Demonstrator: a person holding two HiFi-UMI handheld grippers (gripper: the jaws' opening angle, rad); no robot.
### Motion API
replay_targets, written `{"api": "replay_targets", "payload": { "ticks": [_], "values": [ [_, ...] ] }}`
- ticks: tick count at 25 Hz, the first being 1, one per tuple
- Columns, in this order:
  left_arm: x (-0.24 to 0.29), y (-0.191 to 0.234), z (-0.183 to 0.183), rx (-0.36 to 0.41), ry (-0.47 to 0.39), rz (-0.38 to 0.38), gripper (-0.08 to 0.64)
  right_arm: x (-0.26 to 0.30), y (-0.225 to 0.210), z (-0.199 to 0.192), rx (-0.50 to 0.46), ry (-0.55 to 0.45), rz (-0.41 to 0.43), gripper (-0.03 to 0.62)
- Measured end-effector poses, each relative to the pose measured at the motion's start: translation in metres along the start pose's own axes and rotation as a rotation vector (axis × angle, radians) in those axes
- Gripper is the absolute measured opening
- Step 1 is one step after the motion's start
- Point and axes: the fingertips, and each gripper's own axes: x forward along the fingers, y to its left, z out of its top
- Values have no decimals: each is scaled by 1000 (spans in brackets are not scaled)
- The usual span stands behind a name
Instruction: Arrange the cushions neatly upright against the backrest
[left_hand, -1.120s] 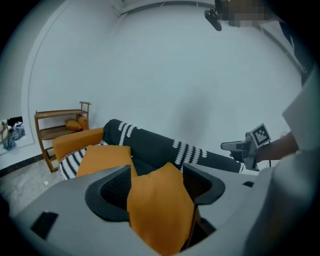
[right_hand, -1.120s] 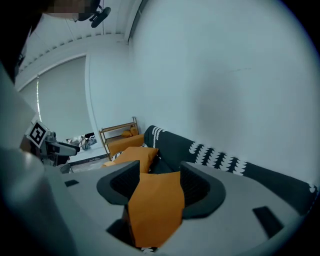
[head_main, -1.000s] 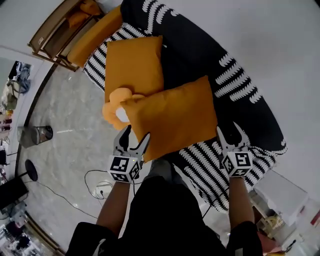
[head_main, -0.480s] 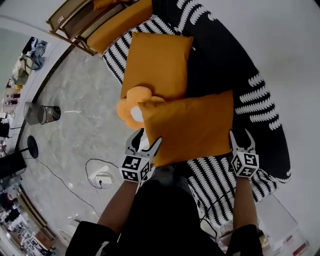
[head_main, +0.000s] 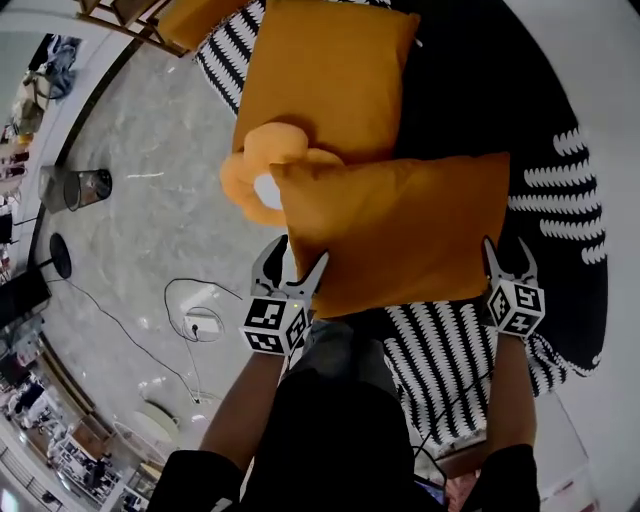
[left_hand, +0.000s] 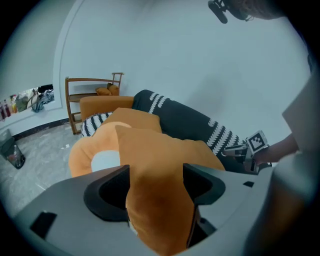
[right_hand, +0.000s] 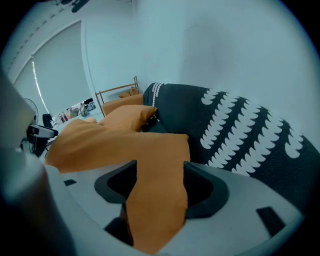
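1. Over the sofa seat (head_main: 430, 350), I carry the near cushion (head_main: 400, 235) spread between my two claws, one corner in each. That way it hangs wide and flat and I can steer both ends at once.
2. My left claw (head_main: 300, 252) is clamped on the cushion's left corner. The orange fabric fills the gap between the jaws and bunches against both.
3. My right claw (head_main: 508, 250) has the opposite corner between its jaws, with cloth touching both sides. These jaws have just been opening a little, yet the corner sits pinched there.
4. Gripping the two corners nearest me leaves the far edge free. I judge that edge is the one to bring to the backrest (right_hand: 235, 130), so the cushion can be tipped up against it. It is not standing there yet.
5. The round cushion (head_main: 250, 185) sits at the seat's front edge, partly under the left end of the one I hold. The far cushion (head_main: 325, 75) lies further along the sofa, touching the round one. I cannot tell whether it leans on the backrest.
6. Both my forearms reach out from my body, well apart and roughly parallel. Each claw points forward and down, its marker cube turned up toward my head.
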Motion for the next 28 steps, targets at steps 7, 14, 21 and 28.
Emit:
{"api": "replay_targets", "payload": {
  "ticks": [7,14,21,28],
  "values": [
    [13,12,-14,-71,-21,81,357,37,-23,-18,22,60,15,338],
    [21,11,-18,-114,-15,108,393,73,-33,-47,128,152,56,418],
    [35,12,-28,-124,17,111,396,98,-29,-65,167,182,132,454],
    [44,18,-38,-132,70,90,399,106,-23,-80,316,161,168,460]
  ]
}}
